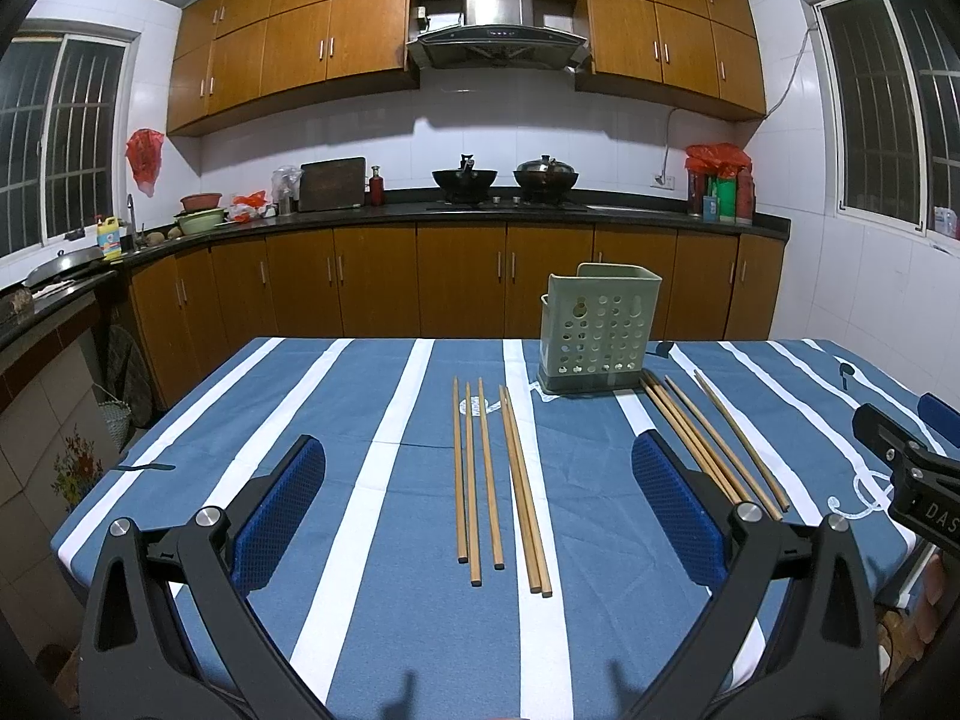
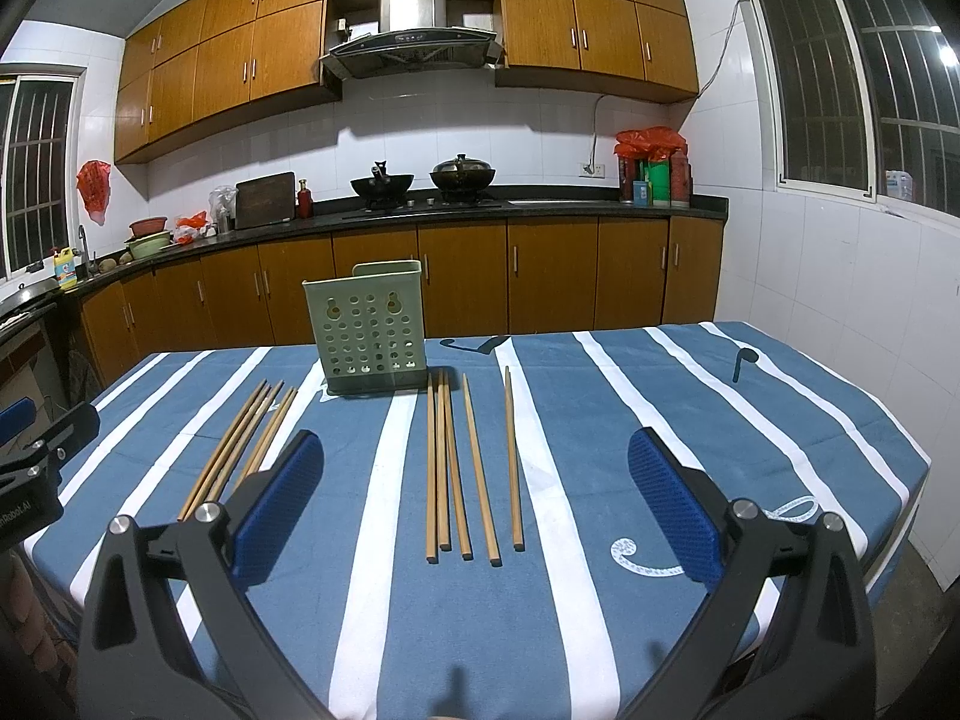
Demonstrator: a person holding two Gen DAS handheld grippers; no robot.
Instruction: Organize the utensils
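Both tools spread, empty: left tool (image 1: 477, 504) frames the left chopstick group (image 1: 501, 480), right tool (image 2: 477, 498) the right chopstick group (image 2: 468, 462). Sticks lie lengthwise, pointing ahead to the green perforated holder (image 2: 369, 327) on the worktop (image 2: 600, 450).

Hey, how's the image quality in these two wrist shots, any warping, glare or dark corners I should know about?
Left wrist view: strong fisheye bend, the cabinets arc, corners go black, and the chopsticks and green holder stay sharp. Right wrist view: same curvature and dark corners, a small bright glare spot in the right window, and soft shadows on the striped cloth near the bottom edge.
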